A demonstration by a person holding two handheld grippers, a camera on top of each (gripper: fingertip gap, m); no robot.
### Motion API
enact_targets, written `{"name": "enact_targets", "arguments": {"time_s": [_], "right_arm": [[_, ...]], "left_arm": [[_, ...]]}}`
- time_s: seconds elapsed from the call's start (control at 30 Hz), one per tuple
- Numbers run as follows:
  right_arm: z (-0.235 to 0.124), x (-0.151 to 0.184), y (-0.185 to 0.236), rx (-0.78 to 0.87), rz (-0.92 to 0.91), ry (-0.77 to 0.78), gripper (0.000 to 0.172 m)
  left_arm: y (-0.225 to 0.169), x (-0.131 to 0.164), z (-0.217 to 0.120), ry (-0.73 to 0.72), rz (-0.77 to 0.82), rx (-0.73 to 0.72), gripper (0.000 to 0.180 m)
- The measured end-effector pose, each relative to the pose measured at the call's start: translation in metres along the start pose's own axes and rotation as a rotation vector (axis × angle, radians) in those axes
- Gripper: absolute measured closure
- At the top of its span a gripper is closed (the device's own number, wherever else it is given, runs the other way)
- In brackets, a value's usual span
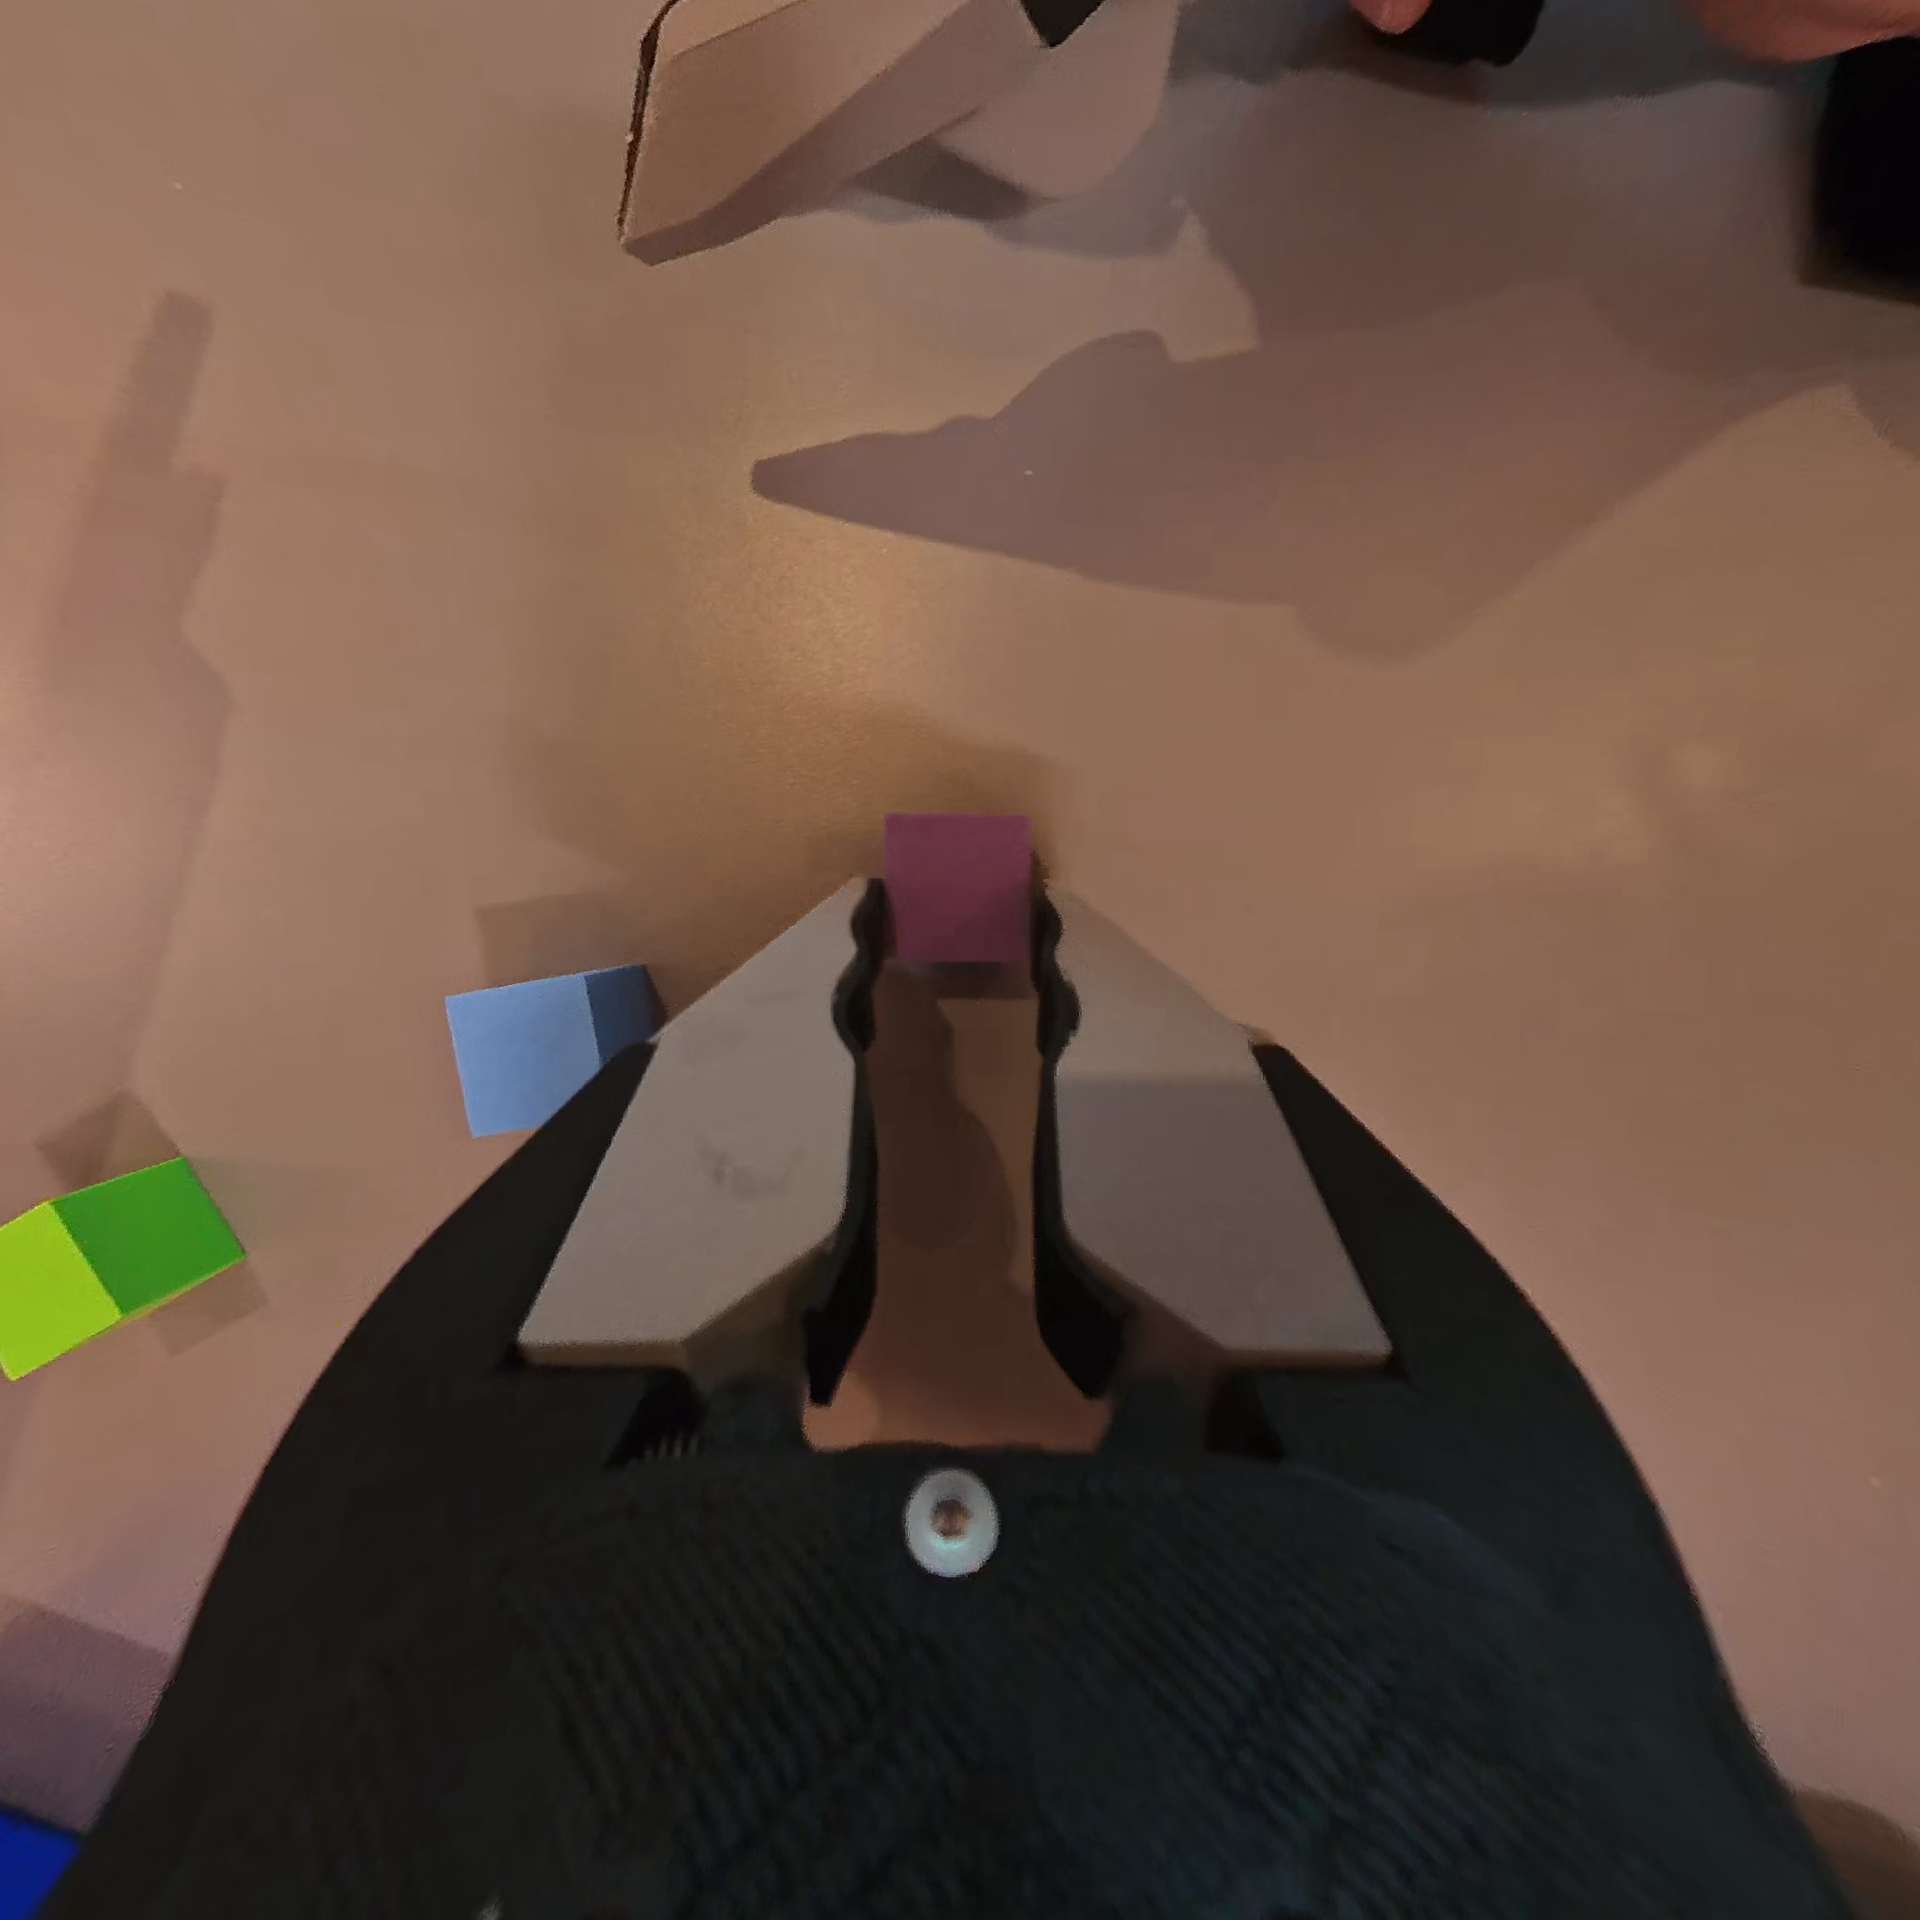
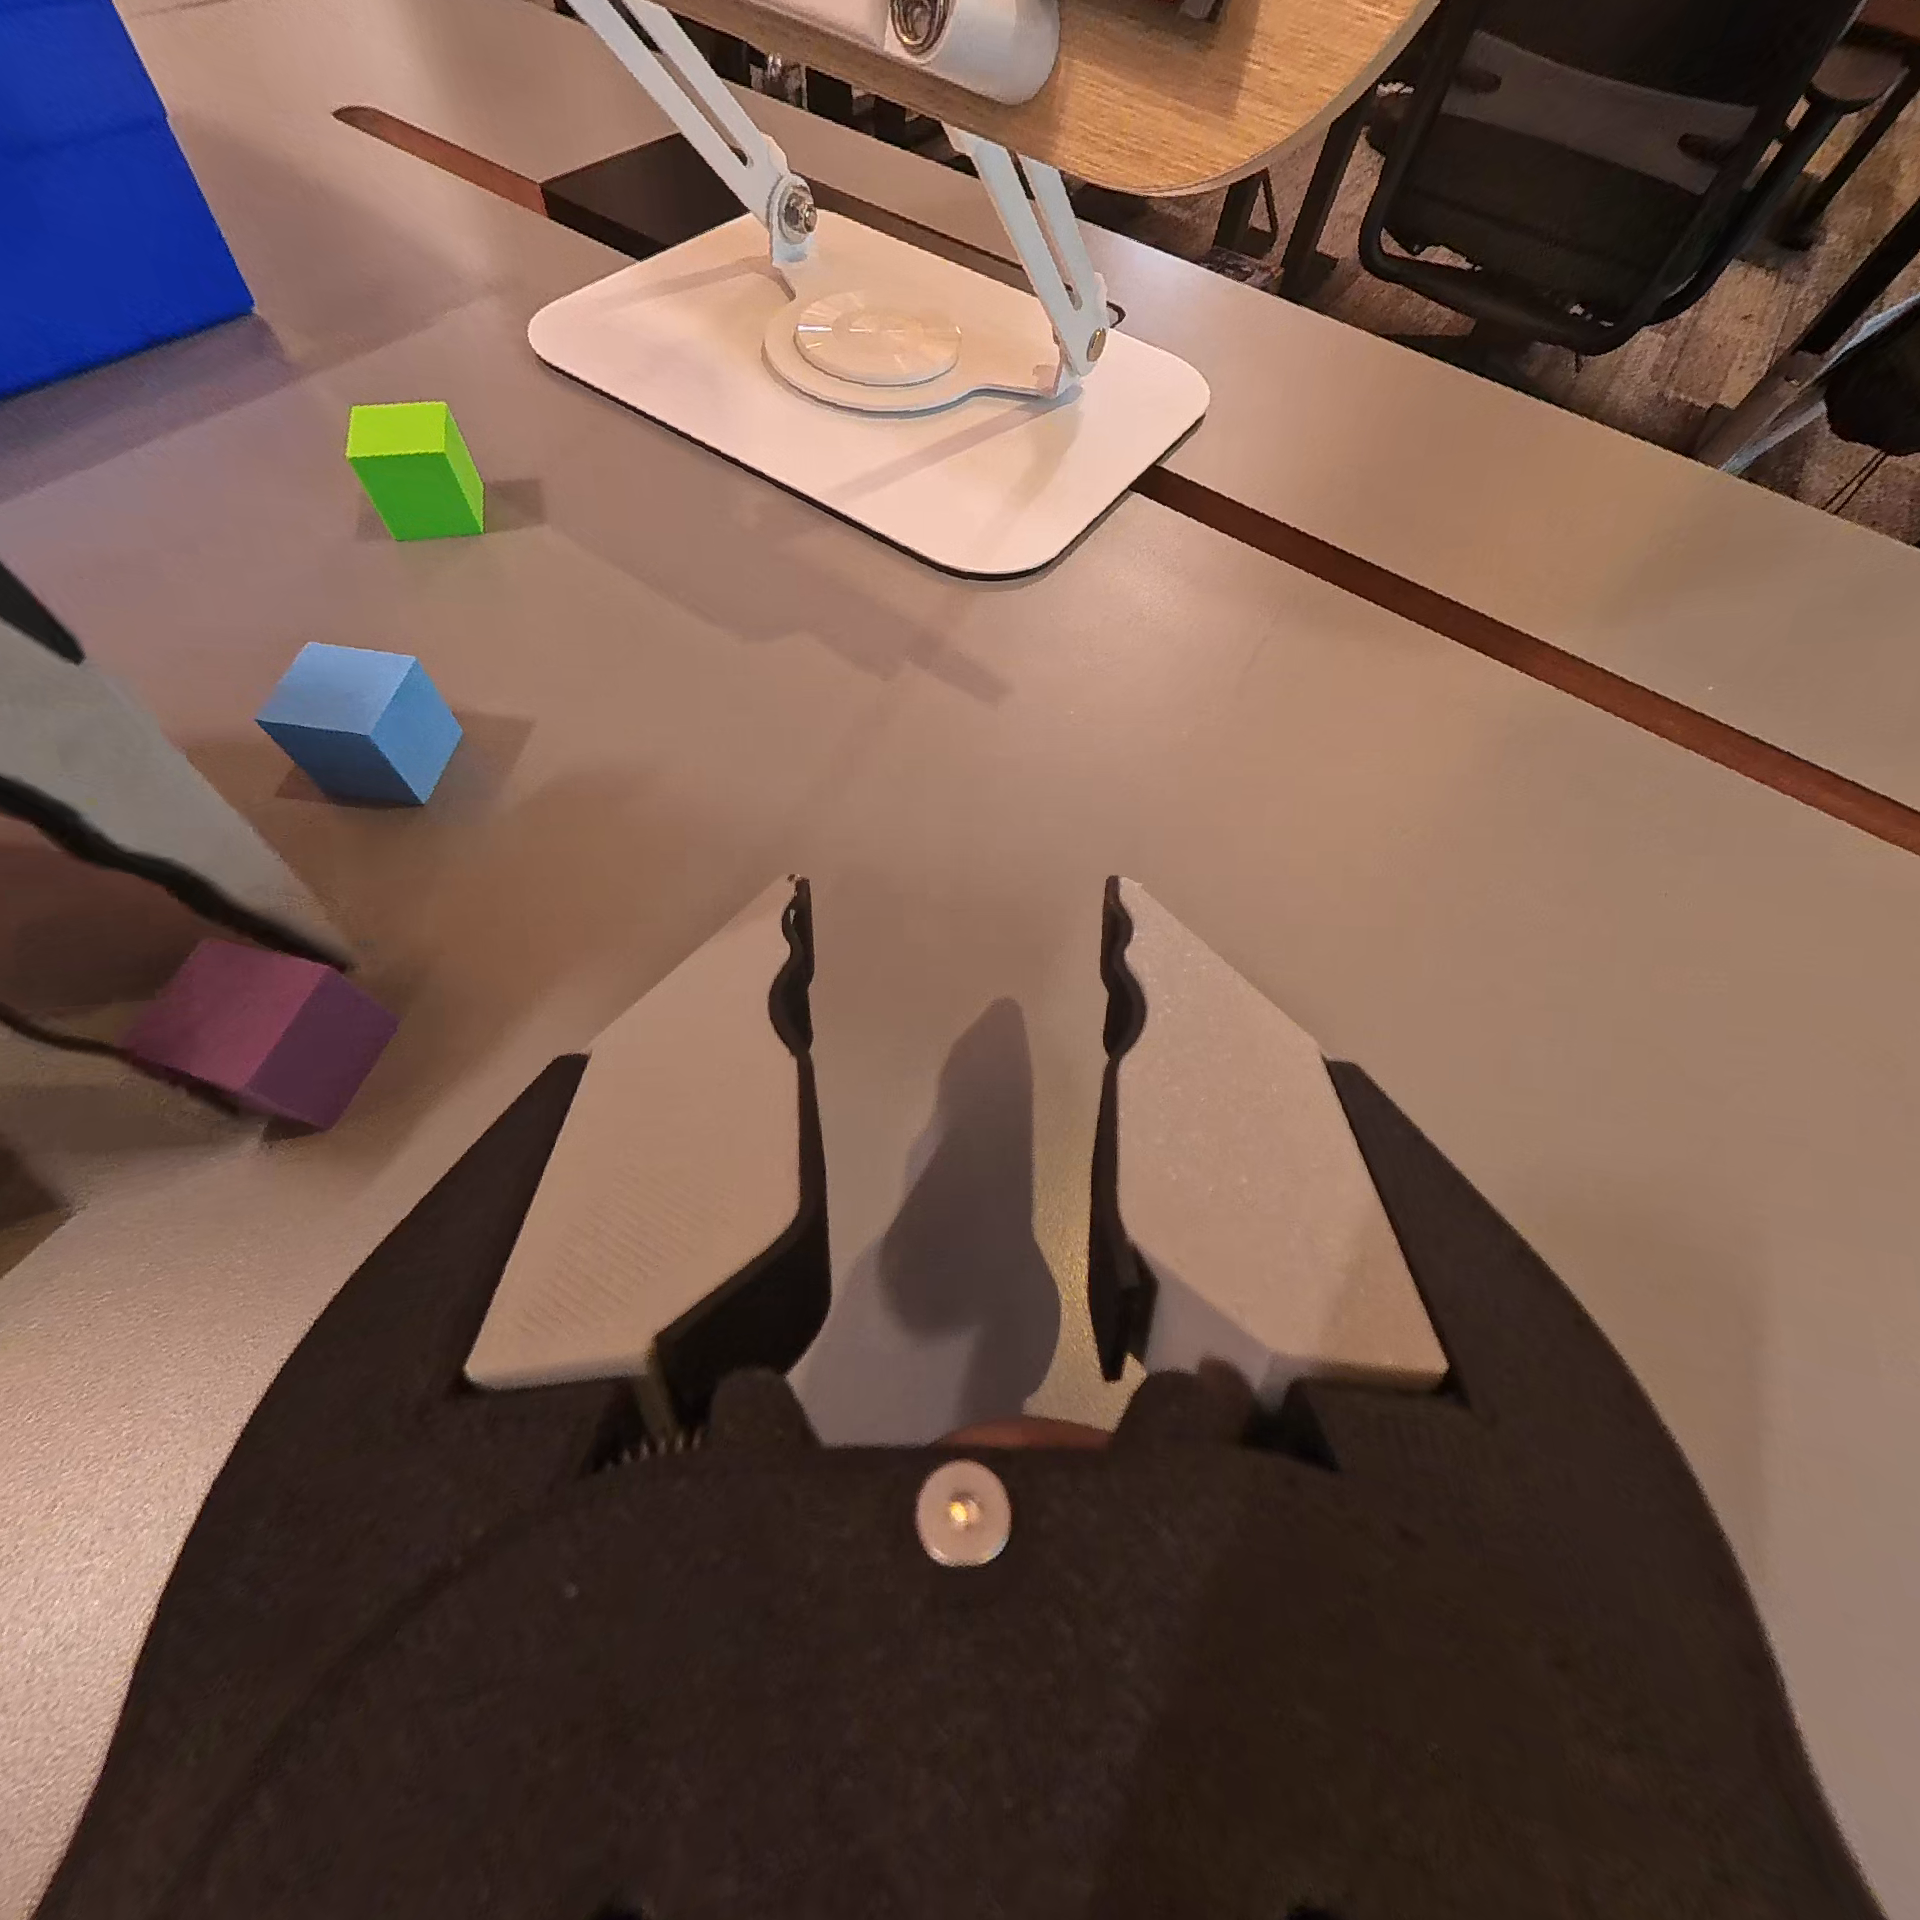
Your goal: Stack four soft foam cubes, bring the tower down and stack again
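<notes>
- My left jaws (image 1: pixel 956 914) are closed on the purple cube (image 1: pixel 958 888), a pad pressed to each side of it at the very tips; the cube's base sits at the tabletop (image 1: pixel 1351 935), a thin shadow under it.
- My right jaws (image 2: pixel 956 904) stand spread with nothing between them, only bare tabletop and their own shadow below.
- Just left of my left jaws lies the light blue cube (image 1: pixel 530 1044), partly hidden by my left finger (image 1: pixel 727 1122); farther left is the green cube (image 1: pixel 114 1262), well apart from the others.
- A dark blue block (image 2: pixel 94 187) sits at the far left edge of the tabletop.
- Beyond them a white stand (image 2: pixel 883 416) rests on its flat base, well clear of the cubes.
- Past the tabletop's edge stands a black chair (image 2: pixel 1590 166).
- I can read no writing anywhere.
</notes>
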State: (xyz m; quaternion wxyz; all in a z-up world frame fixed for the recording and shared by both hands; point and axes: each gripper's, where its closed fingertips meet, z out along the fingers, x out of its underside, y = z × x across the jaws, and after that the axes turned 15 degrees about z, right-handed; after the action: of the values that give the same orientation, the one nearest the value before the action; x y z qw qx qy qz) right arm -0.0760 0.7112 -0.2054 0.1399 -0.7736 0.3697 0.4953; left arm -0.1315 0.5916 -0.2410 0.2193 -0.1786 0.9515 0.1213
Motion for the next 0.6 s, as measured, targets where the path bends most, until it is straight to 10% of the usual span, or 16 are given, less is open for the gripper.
{"name": "enact_targets", "arguments": {"time_s": [0.6], "right_arm": [[0.0, 0.0, 0.0, -0.007, -0.001, 0.001, 0.119]], "left_arm": [[-0.014, 0.008, -0.044, -0.098, 0.061, -0.001, 0.156]]}}
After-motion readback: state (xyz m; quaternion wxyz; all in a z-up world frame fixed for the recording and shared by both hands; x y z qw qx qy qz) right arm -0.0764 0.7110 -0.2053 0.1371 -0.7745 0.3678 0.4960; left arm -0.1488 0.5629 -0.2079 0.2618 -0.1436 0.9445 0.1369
